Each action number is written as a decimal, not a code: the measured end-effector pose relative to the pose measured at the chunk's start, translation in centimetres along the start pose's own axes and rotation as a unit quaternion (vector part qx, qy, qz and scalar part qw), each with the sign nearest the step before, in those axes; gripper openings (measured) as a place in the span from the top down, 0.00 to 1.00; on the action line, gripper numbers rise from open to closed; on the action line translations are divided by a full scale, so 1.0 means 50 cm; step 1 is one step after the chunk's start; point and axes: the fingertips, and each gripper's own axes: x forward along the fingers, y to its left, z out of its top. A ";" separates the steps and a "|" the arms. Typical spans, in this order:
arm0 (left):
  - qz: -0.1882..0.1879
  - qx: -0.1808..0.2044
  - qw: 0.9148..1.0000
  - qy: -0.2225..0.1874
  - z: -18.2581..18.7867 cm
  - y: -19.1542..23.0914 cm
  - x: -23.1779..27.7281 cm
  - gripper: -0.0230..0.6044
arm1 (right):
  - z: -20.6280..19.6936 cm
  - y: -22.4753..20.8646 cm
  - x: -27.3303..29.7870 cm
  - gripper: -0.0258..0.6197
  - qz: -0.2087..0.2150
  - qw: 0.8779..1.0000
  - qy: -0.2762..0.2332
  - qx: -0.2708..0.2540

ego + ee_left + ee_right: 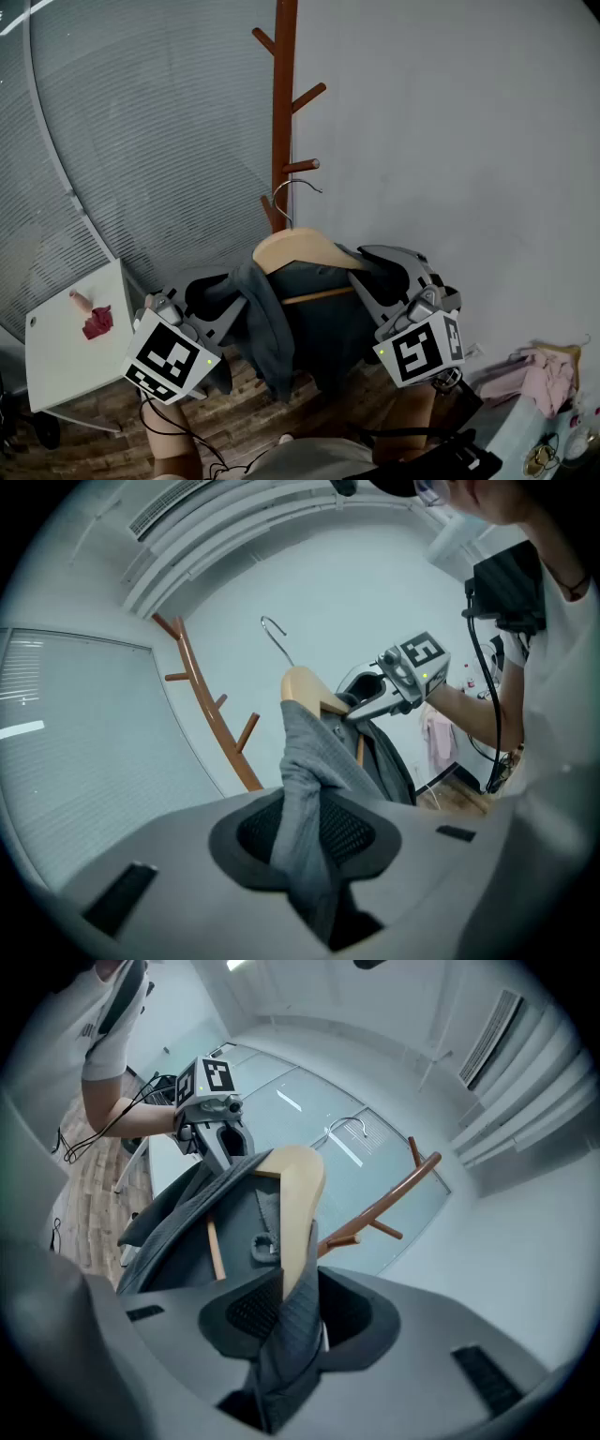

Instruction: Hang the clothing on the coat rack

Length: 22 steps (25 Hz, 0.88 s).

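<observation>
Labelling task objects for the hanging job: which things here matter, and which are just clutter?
In the job: gray garment, wooden hanger, coat rack, left gripper and right gripper, both clamped on the garment.
Lying about: white side table, red cloth on it, pink clothes.

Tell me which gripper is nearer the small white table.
Left. The left gripper, shut on the grey garment, is beside the white table; the right gripper is across the hanger, farther off.

Grey grippers, white short sleeves [112, 1040]
The left gripper [236, 300] and right gripper [372, 272] are matte grey, each carrying a white cube [171, 361] with black square markers; black cables [178, 436] hang at six o'clock.
</observation>
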 end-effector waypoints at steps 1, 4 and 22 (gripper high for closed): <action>-0.001 -0.001 1.000 -0.001 0.000 -0.001 0.000 0.82 | 0.000 0.000 -0.001 0.77 0.000 1.000 0.001 -0.001; -0.003 -0.004 1.000 -0.003 0.001 -0.004 0.000 0.82 | 0.000 0.001 -0.005 0.77 0.000 1.000 0.005 -0.002; -0.020 -0.024 0.999 0.011 -0.013 0.007 0.010 0.82 | -0.010 0.004 0.019 0.77 0.019 1.000 0.022 -0.010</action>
